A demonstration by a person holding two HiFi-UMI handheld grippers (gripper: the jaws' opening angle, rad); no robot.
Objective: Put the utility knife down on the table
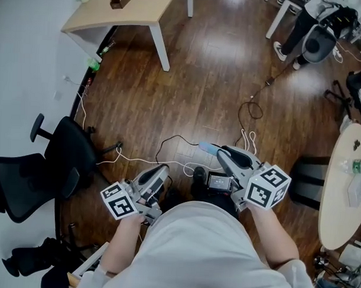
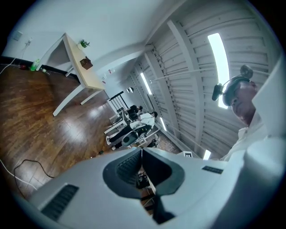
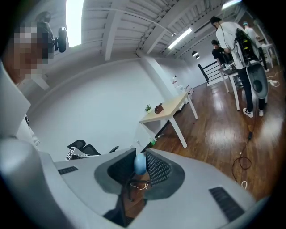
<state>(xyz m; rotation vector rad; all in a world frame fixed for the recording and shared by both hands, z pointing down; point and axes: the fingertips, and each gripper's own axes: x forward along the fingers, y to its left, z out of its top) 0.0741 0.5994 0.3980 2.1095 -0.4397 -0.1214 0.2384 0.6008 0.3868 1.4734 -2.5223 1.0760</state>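
The utility knife [image 1: 207, 147] is a small light-blue thing pinched at the tip of my right gripper [image 1: 218, 152], held out over the wooden floor in front of the person's body. In the right gripper view the blue knife [image 3: 140, 163] sits between the two ribbed pads, and the right gripper [image 3: 139, 156] is shut on it. My left gripper [image 1: 165, 168] hovers lower left of it, pointing level. In the left gripper view the left gripper [image 2: 141, 152] has its jaw tips together with nothing between them.
A light wooden table [image 1: 123, 11] stands at the far left by the wall, and a round pale table [image 1: 344, 187] at the right edge. A black office chair [image 1: 44, 165] is at the left. Cables [image 1: 251, 107] trail over the floor. Another person [image 1: 309, 27] stands at the top right.
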